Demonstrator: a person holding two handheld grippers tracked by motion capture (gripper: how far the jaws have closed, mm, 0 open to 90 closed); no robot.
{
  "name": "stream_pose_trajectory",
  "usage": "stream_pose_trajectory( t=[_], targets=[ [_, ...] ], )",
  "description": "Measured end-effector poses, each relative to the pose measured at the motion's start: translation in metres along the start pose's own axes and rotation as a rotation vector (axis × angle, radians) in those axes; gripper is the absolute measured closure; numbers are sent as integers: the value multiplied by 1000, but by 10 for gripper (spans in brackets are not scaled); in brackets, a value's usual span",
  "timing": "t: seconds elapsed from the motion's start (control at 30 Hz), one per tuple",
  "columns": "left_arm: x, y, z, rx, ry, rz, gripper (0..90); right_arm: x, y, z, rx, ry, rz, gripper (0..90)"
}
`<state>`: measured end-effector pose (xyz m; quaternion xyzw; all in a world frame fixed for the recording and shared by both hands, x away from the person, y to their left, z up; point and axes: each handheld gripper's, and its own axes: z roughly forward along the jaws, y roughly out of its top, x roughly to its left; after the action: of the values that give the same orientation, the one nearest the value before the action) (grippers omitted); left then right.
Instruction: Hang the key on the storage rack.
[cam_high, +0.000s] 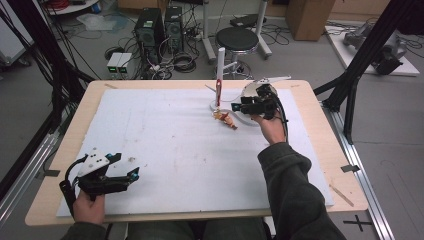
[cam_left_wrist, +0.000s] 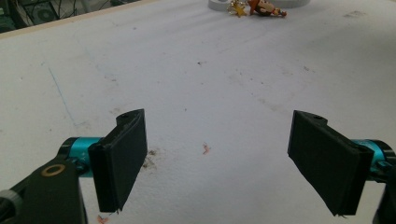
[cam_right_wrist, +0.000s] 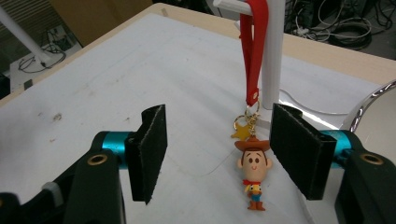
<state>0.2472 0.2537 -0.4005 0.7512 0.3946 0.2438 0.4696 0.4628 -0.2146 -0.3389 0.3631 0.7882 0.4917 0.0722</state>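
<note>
While half-hidden, keychain figure (cam_high: 230, 120) blurry.

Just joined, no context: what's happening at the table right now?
A person holds a gripper in each hand. The right gripper is open around a cowboy keychain figure that hangs by a red strap from a white stand, jaws not touching it. The left gripper sits open over the white mat, nothing between its jaws.

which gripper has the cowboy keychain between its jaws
The right gripper: its open jaws stand either side of the cowboy figure hanging from the red strap. The left gripper, also open, has just bare white board between its jaws.
</note>
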Motion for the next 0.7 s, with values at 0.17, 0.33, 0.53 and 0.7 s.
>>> stream_pose_trajectory(
  t=[0.17, 0.33, 0.53, 0.7],
  targets=[
    [0, 0, 1, 2, -2, -1, 203, 3, -2, -5, -8, 7, 0, 303],
    [-1, 0, 1, 1, 0, -1, 203, 8, -5, -10, -26, 15, -6, 263],
    [-1, 1, 1, 5, 0, 5, 203, 11, -10, -14, -30, 13, -14, 211],
    [-1, 1, 1, 6, -1, 7, 203, 13, -17, -18, -32, -11, -15, 158]
  ],
)
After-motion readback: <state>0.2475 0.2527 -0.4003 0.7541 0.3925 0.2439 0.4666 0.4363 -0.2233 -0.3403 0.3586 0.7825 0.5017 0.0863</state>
